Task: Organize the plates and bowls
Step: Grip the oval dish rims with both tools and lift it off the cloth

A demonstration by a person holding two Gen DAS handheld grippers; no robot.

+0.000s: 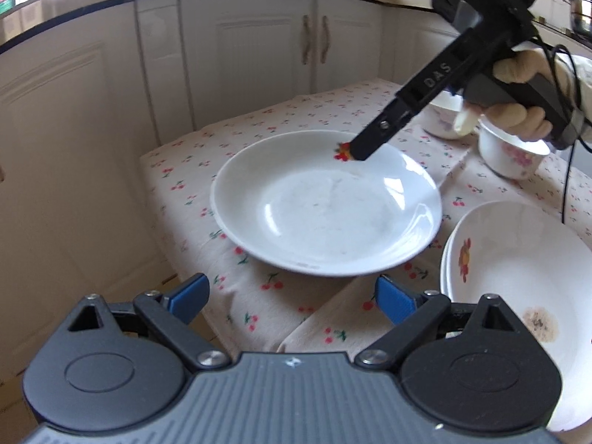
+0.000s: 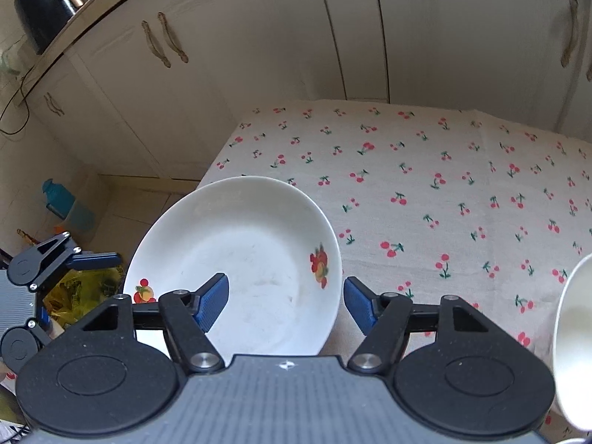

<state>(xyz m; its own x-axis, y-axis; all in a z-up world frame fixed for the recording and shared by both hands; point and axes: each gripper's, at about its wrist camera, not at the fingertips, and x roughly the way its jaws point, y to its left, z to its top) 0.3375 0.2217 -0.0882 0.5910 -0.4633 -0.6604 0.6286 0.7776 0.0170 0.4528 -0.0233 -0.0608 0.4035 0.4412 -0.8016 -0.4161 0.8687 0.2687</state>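
- Jaws of left gripper [image 1: 292,296] spread wide in the left wrist view, holding nothing, with blue pads [image 1: 188,296] over the near part of the cherry tablecloth [image 1: 259,140].
- Straight ahead of these jaws, a little farther: white plate [image 1: 325,203], alone, its near rim just past the pads but not between them.
- At the far right rim of that plate, beside a small fruit print: tip of right gripper [image 1: 351,153], reaching down from the right in a gloved hand [image 1: 518,114]. From this side, cannot tell how its jaws stand.
- Right of the plate and near: stack of plates [image 1: 518,277], top one with a brown stain; probably the place where the single plate belongs.
- Far right: two bowls [image 1: 510,155], apart from the stack.
- In the right wrist view, right gripper [image 2: 285,303] open wide, not gripping: left pad over the inside of the plate [image 2: 236,251], right pad outside the rim, above the cloth.
- So rim already between these jaws, running near to far across the gap; only closing needed, by my judgement.
- Right gripper clearly the nearer one to the plate; left gripper at the left edge, off to the side.
- Not certain whether the plate lies flat; left part seems to pass over the table edge.
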